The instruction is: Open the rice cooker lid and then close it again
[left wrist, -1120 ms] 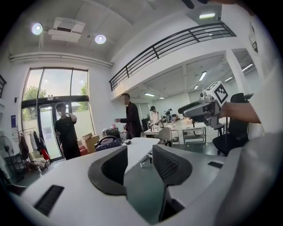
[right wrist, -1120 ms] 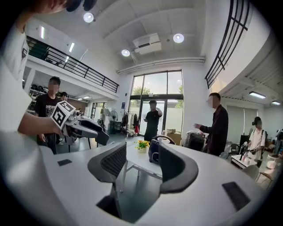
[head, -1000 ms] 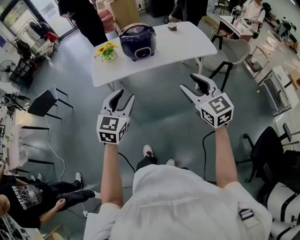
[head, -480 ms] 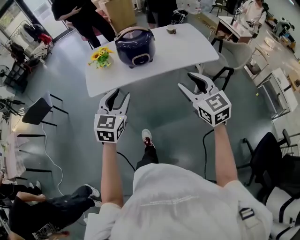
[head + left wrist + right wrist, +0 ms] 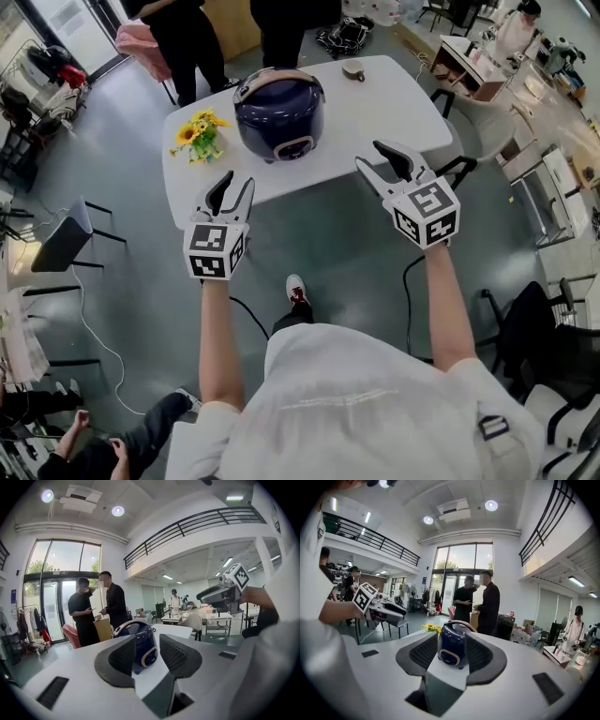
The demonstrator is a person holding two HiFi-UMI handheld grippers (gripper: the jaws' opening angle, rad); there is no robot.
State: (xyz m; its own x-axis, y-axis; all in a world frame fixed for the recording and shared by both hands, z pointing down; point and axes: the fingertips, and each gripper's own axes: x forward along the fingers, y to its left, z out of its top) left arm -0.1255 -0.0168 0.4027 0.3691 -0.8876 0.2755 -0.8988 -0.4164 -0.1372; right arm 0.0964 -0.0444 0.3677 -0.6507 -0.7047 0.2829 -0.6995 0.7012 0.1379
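White table (image 5: 394,103) bears rice cooker (image 5: 278,112); beyond empty, closing left gripper (image 5: 236,180), right gripper (image 5: 367,154).

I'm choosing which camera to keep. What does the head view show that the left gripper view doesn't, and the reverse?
Only the head view: the sunflowers beside the rice cooker, a small cup at the far edge of the table, and the wearer's shoe on the floor. Only the left gripper view: ceiling lights, a balcony railing, tall glass doors. Both: the rice cooker on the white table, with two people in black behind it.
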